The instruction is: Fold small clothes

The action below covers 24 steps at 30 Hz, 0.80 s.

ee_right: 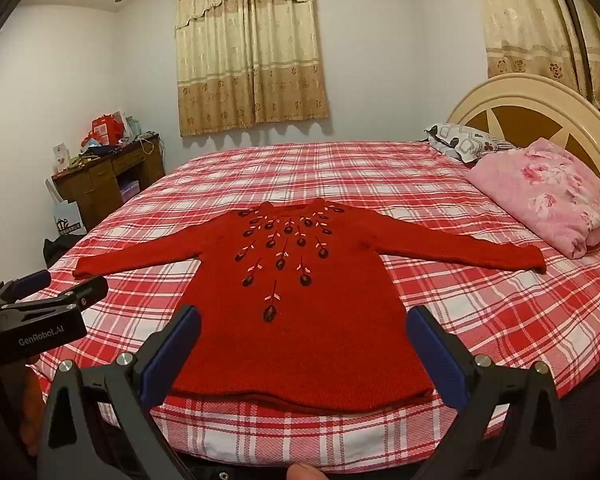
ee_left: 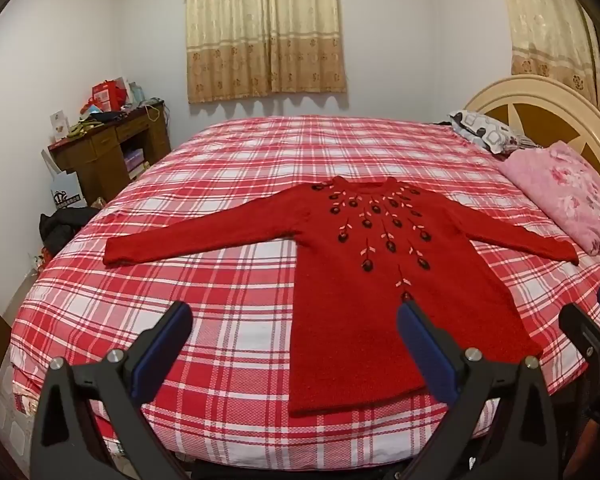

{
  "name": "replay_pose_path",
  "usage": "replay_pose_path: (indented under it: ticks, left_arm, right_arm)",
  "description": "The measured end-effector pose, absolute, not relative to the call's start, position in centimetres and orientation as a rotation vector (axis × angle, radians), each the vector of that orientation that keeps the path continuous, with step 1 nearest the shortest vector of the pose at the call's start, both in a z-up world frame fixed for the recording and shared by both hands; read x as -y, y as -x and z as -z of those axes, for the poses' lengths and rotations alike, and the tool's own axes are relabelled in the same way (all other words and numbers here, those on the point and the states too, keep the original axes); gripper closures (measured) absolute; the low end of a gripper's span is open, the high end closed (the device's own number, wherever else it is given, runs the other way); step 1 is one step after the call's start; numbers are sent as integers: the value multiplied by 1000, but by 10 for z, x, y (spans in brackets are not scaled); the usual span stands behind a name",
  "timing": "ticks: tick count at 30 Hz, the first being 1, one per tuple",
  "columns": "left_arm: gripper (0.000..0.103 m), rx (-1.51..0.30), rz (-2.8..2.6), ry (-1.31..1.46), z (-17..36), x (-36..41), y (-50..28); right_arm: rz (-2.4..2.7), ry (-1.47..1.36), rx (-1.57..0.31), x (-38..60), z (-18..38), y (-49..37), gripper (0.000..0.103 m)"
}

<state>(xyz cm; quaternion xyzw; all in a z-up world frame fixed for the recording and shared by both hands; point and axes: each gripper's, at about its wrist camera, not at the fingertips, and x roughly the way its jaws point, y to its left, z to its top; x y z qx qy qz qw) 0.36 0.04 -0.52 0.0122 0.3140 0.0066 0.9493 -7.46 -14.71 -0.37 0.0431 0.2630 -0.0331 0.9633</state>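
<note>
A small red knitted sweater [ee_left: 384,280] with dark embroidered flowers lies flat, face up, on the bed, both sleeves spread out sideways, hem nearest me. It also shows in the right wrist view [ee_right: 300,312]. My left gripper [ee_left: 294,312] is open and empty, held above the bed's near edge, left of the sweater's hem. My right gripper [ee_right: 304,316] is open and empty, held above the hem, its jaws wide apart. The left gripper [ee_right: 60,284] shows at the left edge of the right wrist view; the right gripper's fingers [ee_left: 580,320] show at the right edge of the left wrist view.
The bed [ee_left: 220,184] has a red and white plaid cover. A pink floral folded quilt [ee_left: 564,196] and a patterned pillow [ee_left: 484,130] lie at the cream headboard [ee_left: 540,96] on the right. A cluttered wooden desk [ee_left: 108,144] stands left. Curtains [ee_left: 264,28] hang behind.
</note>
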Motion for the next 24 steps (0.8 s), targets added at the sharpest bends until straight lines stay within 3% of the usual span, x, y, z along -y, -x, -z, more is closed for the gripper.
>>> replay_pose_path:
  ticks: [24]
  left_arm:
    - [0,-639,-15,-22,8,-1,-5]
  right_arm:
    - [72,-92,-540,149,2,79,1]
